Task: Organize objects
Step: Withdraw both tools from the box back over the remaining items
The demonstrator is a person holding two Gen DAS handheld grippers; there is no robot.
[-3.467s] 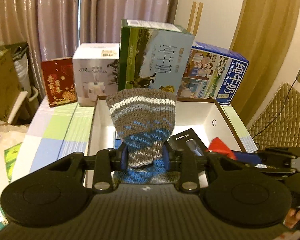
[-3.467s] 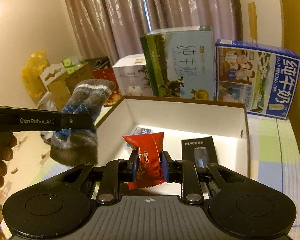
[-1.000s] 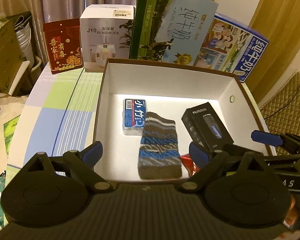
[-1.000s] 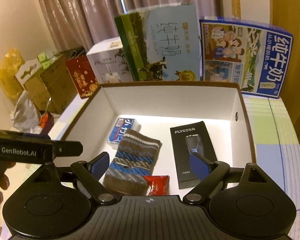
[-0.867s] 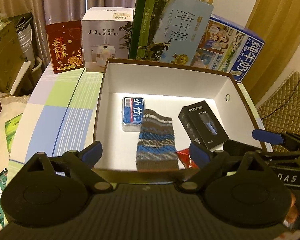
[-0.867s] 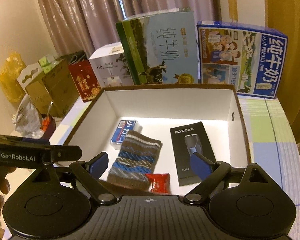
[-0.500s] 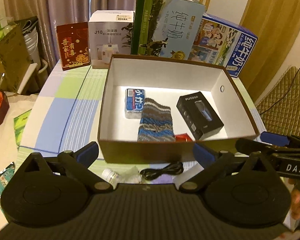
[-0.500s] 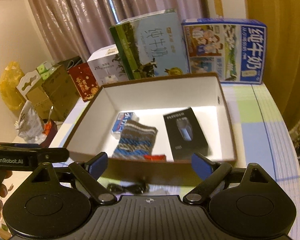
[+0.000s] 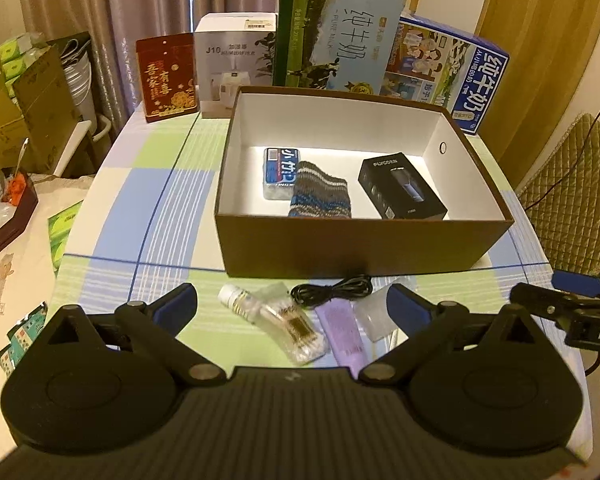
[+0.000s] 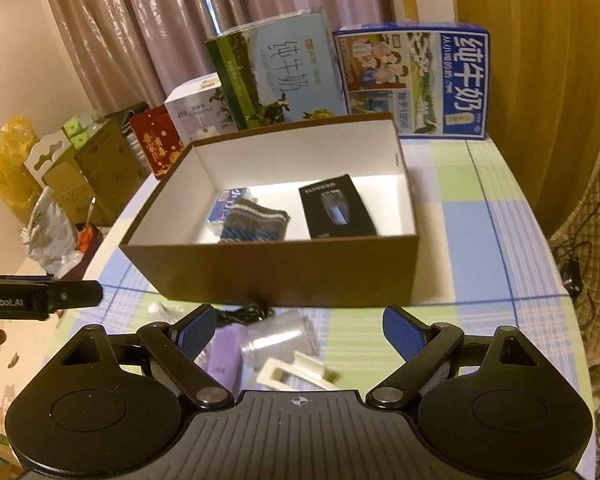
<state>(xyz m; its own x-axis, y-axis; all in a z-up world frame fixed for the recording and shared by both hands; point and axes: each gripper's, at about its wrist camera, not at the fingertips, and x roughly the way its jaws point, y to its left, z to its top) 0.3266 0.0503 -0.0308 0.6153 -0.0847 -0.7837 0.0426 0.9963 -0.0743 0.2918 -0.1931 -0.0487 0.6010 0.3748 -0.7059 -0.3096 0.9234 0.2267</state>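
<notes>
Black claw (image 9: 292, 304) with blue pads (image 9: 178, 302), silver screws.

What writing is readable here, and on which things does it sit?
"J10 HUMIDIFIER": white humidifier box.
"PURE MILK" and "纯牛奶": green milk carton.
"纯牛奶": blue milk carton.
"FLYCO": black shaver box.
"GenRobot.AI", partly cut off: left gripper.
Red box: gold characters, unclear.
Blue packet: unclear.

Four cartons stand upright in a row along the table's far edge: a red gift box (image 9: 167, 76) at left, then a white humidifier box (image 9: 236, 70), a green milk carton (image 9: 336, 46) and a blue milk carton (image 9: 448, 76) at right. Pink curtains (image 9: 112, 12) hang behind them.
</notes>
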